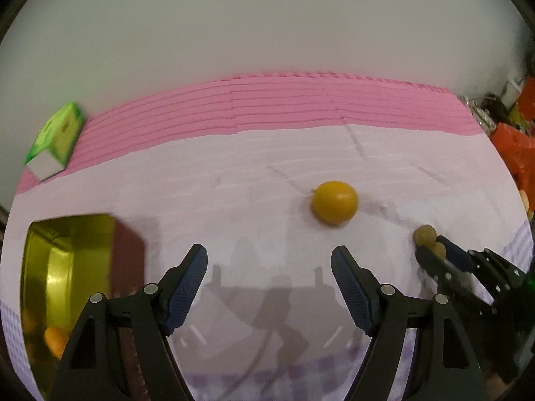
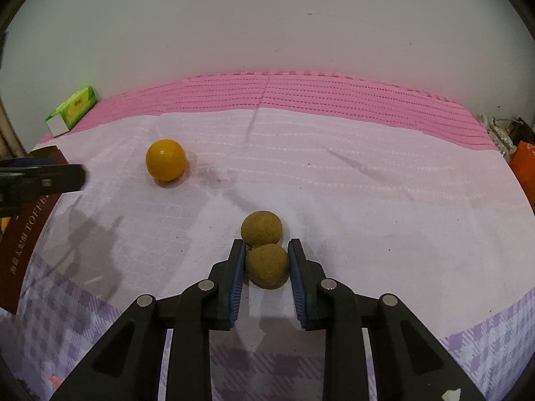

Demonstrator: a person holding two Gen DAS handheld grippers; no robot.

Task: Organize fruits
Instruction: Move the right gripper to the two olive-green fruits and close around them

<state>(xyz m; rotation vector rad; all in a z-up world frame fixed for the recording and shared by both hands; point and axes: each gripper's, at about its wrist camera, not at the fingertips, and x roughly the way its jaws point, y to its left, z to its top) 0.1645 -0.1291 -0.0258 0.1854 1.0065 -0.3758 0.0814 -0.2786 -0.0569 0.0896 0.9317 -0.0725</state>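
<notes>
Two rough round longans (image 2: 267, 265) — clustered

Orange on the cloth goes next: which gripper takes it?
Left. The left gripper is open and empty, with the orange just ahead of it. The right gripper is shut on a brown fruit.

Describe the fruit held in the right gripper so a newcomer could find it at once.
Start at the pale lilac cloth covering the table, then find the right gripper near its front edge. The small round brownish-green fruit is pinched between its jaws; an identical fruit touches it just behind, lying free.
</notes>
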